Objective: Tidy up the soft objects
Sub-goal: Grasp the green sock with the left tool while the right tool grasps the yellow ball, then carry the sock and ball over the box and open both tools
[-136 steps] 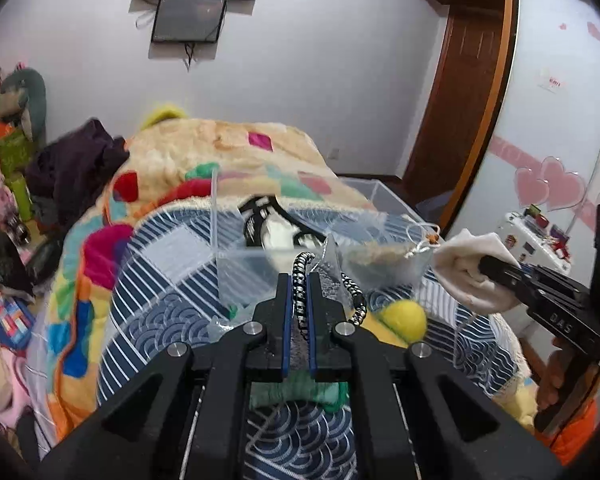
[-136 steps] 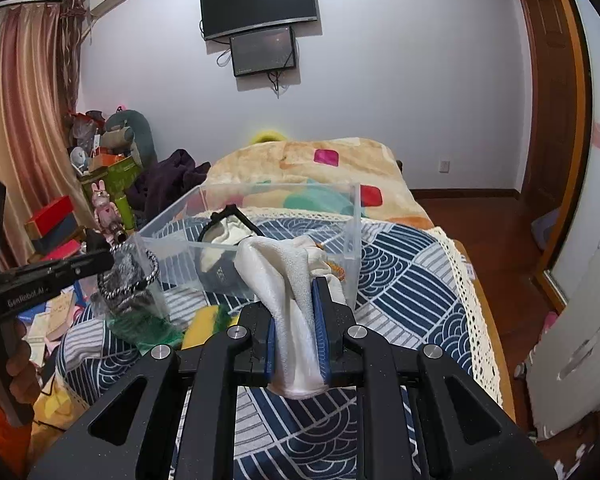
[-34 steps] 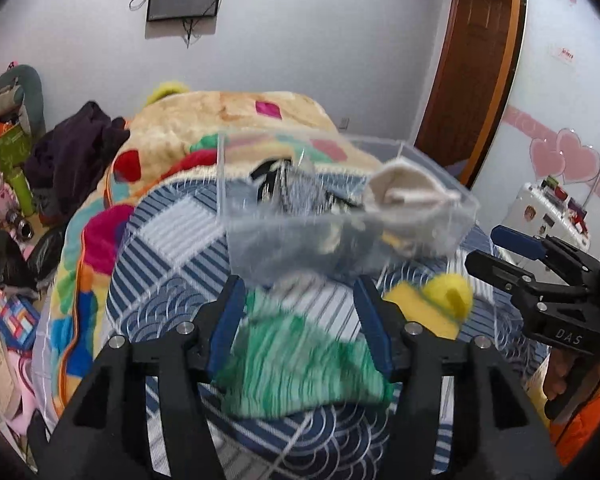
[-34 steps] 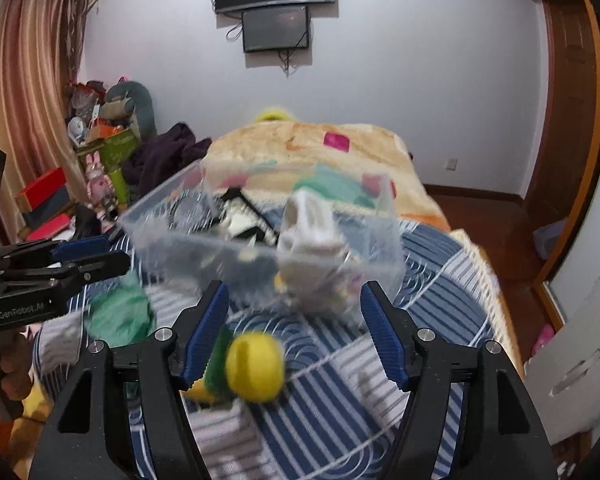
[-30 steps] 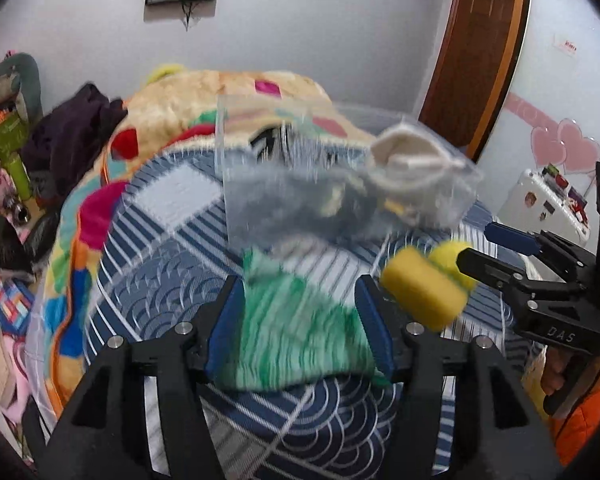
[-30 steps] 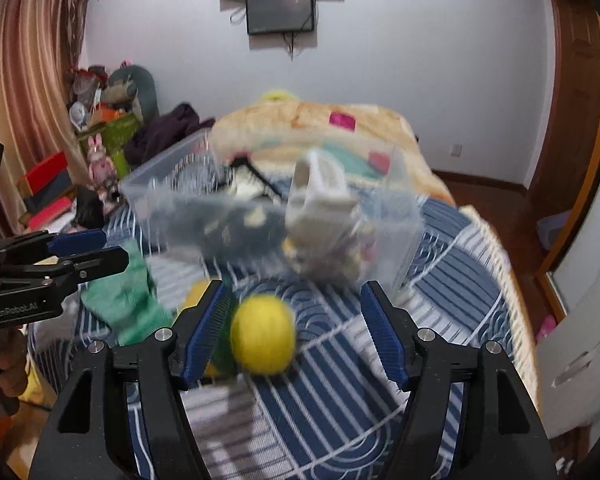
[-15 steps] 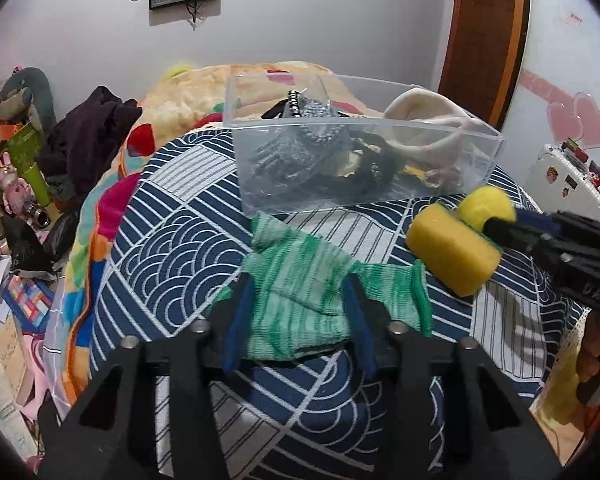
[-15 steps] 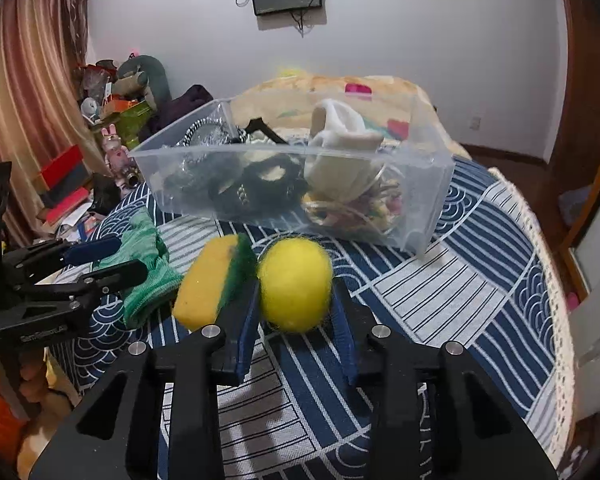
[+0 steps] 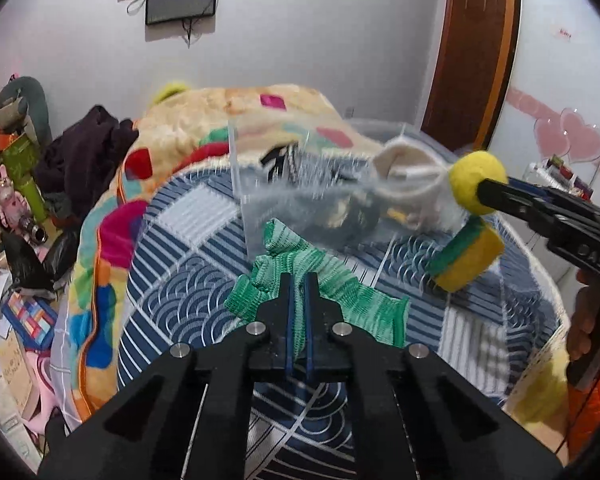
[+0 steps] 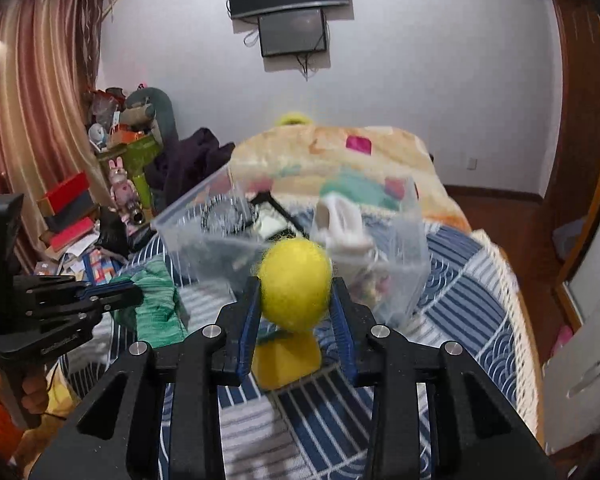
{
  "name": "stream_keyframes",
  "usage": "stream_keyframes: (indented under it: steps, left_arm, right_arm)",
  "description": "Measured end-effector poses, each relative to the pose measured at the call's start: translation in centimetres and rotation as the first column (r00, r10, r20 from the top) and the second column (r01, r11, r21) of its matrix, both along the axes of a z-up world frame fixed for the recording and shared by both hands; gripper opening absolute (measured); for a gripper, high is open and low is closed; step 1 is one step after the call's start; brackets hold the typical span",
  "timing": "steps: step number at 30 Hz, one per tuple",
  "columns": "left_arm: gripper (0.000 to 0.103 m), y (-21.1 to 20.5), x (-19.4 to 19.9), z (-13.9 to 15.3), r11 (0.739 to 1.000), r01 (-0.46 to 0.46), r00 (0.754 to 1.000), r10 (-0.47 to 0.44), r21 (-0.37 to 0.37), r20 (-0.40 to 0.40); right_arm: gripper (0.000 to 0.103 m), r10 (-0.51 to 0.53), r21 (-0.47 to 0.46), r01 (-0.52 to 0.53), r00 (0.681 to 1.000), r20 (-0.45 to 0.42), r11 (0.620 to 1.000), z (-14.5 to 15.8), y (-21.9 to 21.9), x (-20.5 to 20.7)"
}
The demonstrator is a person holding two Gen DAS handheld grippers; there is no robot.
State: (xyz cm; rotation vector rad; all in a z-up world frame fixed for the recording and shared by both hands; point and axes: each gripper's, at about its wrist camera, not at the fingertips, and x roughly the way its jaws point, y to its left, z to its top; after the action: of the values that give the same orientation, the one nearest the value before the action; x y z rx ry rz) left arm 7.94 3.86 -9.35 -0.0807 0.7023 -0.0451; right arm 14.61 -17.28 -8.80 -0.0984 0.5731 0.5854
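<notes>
My left gripper (image 9: pixel 298 280) is shut on a green knitted cloth (image 9: pixel 340 280) and holds it up over the blue patterned bedspread. It also shows in the right wrist view (image 10: pixel 156 304). My right gripper (image 10: pixel 295 292) is shut on a yellow felt ball (image 10: pixel 294 284), lifted in front of the clear plastic box (image 10: pixel 412 256). The ball also shows in the left wrist view (image 9: pixel 476 184). The box (image 9: pixel 256 208) holds a white cloth (image 9: pixel 404 172) and dark items. A yellow-and-green sponge (image 9: pixel 466 260) lies on the bed below the ball.
The bed carries a blue patterned cover (image 9: pixel 188 276) over a colourful blanket (image 9: pixel 228 116). Clutter, boxes and toys (image 10: pixel 112 184) stand on the floor at the left. A wooden door (image 9: pixel 472 52) and a white wardrobe (image 9: pixel 560 60) are on the right.
Both grippers have shut and lifted: the left on the green cloth, the right on the yellow ball. Earlier, both were open low over these items. The sponge stays on the bed.
</notes>
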Motion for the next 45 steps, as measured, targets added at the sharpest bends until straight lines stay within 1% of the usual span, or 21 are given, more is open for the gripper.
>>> stream_keyframes:
  steps: [4, 9, 13, 17, 19, 21, 27, 29, 30, 31, 32, 33, 34, 35, 37, 38, 39, 45]
  left_arm:
    - [0.003, 0.2, 0.3, 2.1, 1.0, 0.001, 0.998, 0.0, -0.022, 0.056]
    - [0.003, 0.5, 1.4, 4.3, 0.999, -0.033, 0.991, 0.036, -0.026, 0.128]
    - [0.003, 0.9, 2.9, 5.5, 0.997, -0.061, 0.984, 0.066, -0.038, 0.165]
    - [0.003, 0.8, 4.8, 5.9, 0.996, -0.072, 0.981, 0.08, -0.05, 0.177]
    - [0.003, 0.7, 5.9, 5.8, 0.996, -0.084, 0.98, 0.09, -0.041, 0.178]
    - [0.003, 0.5, 7.4, 5.2, 0.995, -0.093, 0.982, 0.097, -0.03, 0.159]
    - [0.003, -0.1, 10.6, 2.5, 0.993, -0.12, 0.989, 0.119, 0.001, 0.086]
    - [0.003, -0.4, 11.3, 1.7, 0.992, -0.123, 0.99, 0.121, 0.026, 0.07]
    - [0.003, -0.6, 11.6, 1.4, 0.992, -0.119, 0.991, 0.116, 0.043, 0.062]
    - [0.004, -0.9, 11.8, 1.1, 0.992, -0.113, 0.993, 0.11, 0.059, 0.053]
    - [0.005, -1.2, 11.8, 0.8, 0.992, -0.106, 0.994, 0.103, 0.072, 0.045]
    - [0.007, -1.3, 11.9, 0.7, 0.992, -0.1, 0.994, 0.097, 0.08, 0.04]
    - [0.013, -1.5, 11.8, 0.6, 0.993, -0.09, 0.996, 0.088, 0.081, 0.034]
    - [0.017, -1.5, 11.7, 0.5, 0.994, -0.081, 0.996, 0.079, 0.076, 0.029]
    - [0.037, -1.3, 11.3, 0.6, 0.997, -0.062, 0.998, 0.061, 0.05, 0.028]
    - [0.04, -1.2, 11.0, 0.8, 0.998, -0.053, 0.998, 0.052, 0.033, 0.029]
    - [0.043, -1.2, 10.6, 0.9, 0.999, -0.048, 0.998, 0.047, 0.021, 0.032]
    - [0.044, -1.4, 8.8, 1.5, 1.0, -0.004, 0.999, 0.005, -0.028, 0.034]
  right_arm:
    - [0.031, -0.002, 0.015, 0.001, 0.999, 0.044, 1.0, 1.3, 0.7, 0.8]
    - [0.031, -0.013, 0.031, 0.011, 0.998, 0.069, 0.999, 2.3, 1.6, 2.2]
    - [0.031, -0.011, 0.045, 0.008, 0.998, 0.056, 0.999, 2.4, 2.3, 3.6]
    - [0.031, -0.004, 0.026, 0.004, 1.0, 0.013, 1.0, 1.3, 3.2, 5.0]
    - [0.031, -0.012, 0.009, 0.012, 1.0, -0.007, 1.0, 0.5, 3.6, 5.6]
    - [0.031, -0.014, 0.001, 0.014, 1.0, -0.025, 1.0, -0.2, 3.8, 6.0]
    - [0.031, -0.015, 0.005, 0.016, 0.999, -0.039, 1.0, 0.1, 2.8, 6.3]
    - [0.032, -0.017, 0.011, 0.017, 0.999, -0.051, 1.0, 0.0, 2.6, 6.7]
    - [0.033, -0.019, 0.018, 0.02, 0.998, -0.06, 1.0, 0.0, 2.5, 6.7]
    - [0.038, -0.019, 0.024, 0.021, 0.998, -0.066, 0.999, 0.0, 2.3, 6.8]
    - [0.042, -0.021, 0.028, 0.023, 0.997, -0.073, 0.999, 0.0, 2.2, 6.8]
    - [0.051, -0.031, 0.028, 0.033, 0.997, -0.077, 0.999, 0.0, 2.0, 6.8]
    - [0.059, -0.039, 0.026, 0.041, 0.996, -0.078, 0.999, 0.0, 1.9, 6.9]
    - [0.061, -0.048, 0.023, 0.049, 0.996, -0.078, 0.999, -0.1, 1.8, 6.8]
    - [0.063, -0.045, 0.028, 0.047, 0.996, -0.083, 0.998, -0.2, 1.7, 6.7]
    - [0.063, -0.043, 0.029, 0.045, 0.996, -0.084, 0.999, -0.2, 1.6, 6.7]
    - [0.063, -0.041, 0.025, 0.043, 0.996, -0.083, 0.999, -0.2, 1.6, 6.6]
    - [0.063, -0.04, -0.034, 0.039, 0.998, -0.045, 0.999, -0.2, 1.7, 5.4]
